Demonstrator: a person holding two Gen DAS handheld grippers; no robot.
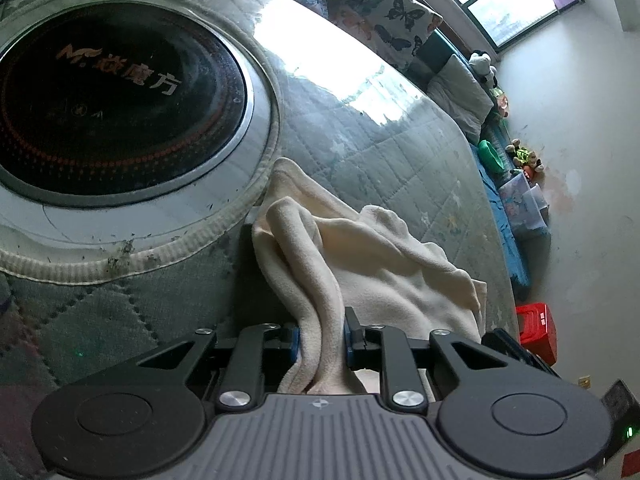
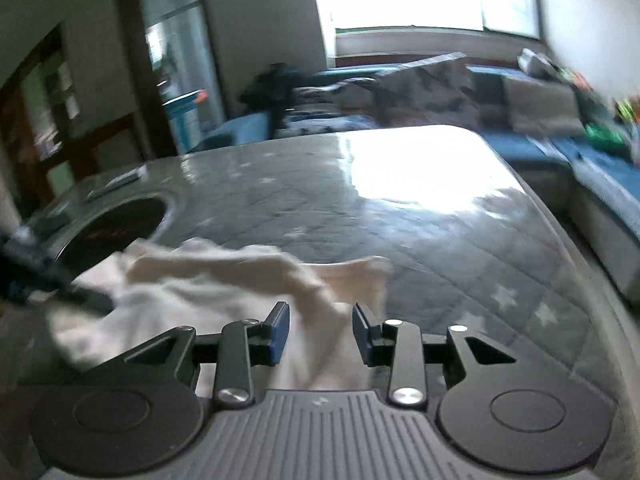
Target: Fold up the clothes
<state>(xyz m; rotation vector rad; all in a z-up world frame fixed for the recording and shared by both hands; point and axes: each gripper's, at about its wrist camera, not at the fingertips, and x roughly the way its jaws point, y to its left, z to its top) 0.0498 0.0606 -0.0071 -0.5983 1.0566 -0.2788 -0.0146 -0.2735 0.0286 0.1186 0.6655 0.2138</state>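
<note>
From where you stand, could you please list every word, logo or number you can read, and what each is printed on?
"M" logo, then Chinese characters ending "魔方", in orange, on the black cooktop set in the table; the first character is unclear.
Small mark below it: too small to read.
Red stool label: too small to read.
Right wrist view: cooktop print too blurred; nothing else legible.

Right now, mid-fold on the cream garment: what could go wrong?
1. The left gripper pinches a bunched ridge of the cream garment, so lifting may drag several layers.
2. The right gripper is open around a fold; closing could catch only part.
3. The garment edge lies against the round cooktop and may slide onto it.
</note>
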